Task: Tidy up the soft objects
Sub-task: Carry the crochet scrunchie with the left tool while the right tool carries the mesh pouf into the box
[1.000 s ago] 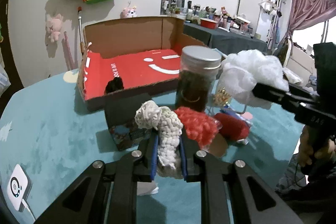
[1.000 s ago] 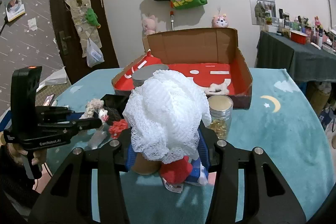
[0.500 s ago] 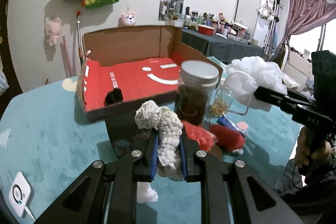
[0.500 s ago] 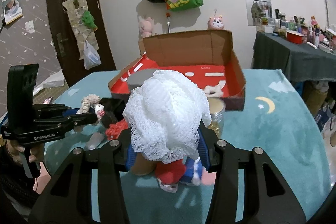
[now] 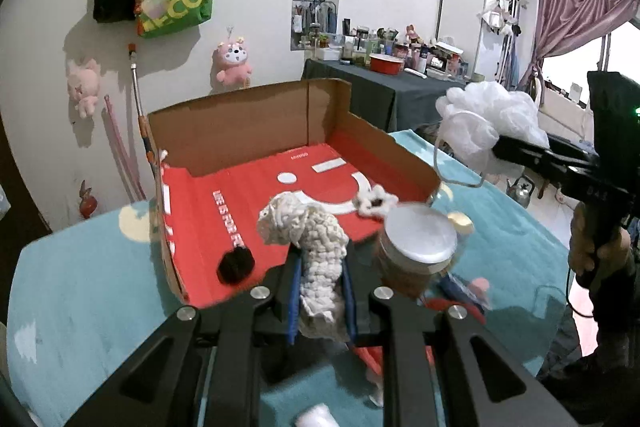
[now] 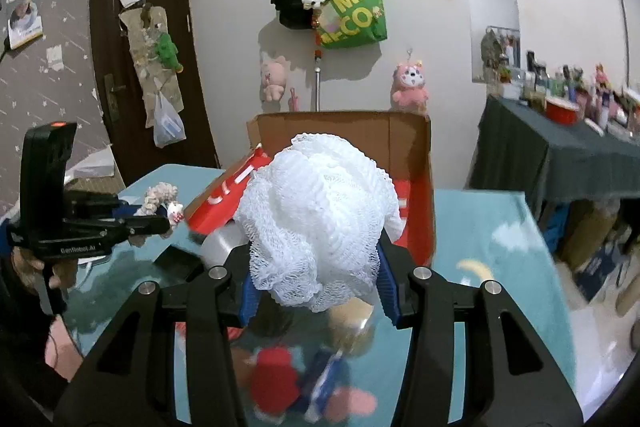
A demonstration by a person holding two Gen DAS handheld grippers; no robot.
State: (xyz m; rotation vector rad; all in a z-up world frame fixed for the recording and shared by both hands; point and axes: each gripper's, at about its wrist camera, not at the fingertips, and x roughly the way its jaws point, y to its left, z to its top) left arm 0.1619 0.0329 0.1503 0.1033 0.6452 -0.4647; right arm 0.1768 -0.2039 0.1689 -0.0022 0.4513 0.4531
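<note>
Left hand-held gripper (image 5: 320, 291): clenched on cream crochet piece (image 5: 316, 247), before red-lined box (image 5: 248, 203) | Right hand-held gripper (image 6: 316, 287): grasping white mesh pouf (image 6: 320, 211), above blurred, apparently plush items on counter (image 6: 500, 247)

Dim indoor light, window glare, fisheye-bent edges, motion-blurred foreground.

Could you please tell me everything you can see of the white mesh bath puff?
The white mesh bath puff is a ruffled ball of fine netting, soft and bunched. It is held off the table, squeezed between the blue pads of the right claw, its top bulging past the fingers. From the left wrist view, a thin white cord loop hangs below it. It sits near the open cardboard box, touching only the claw.
</note>
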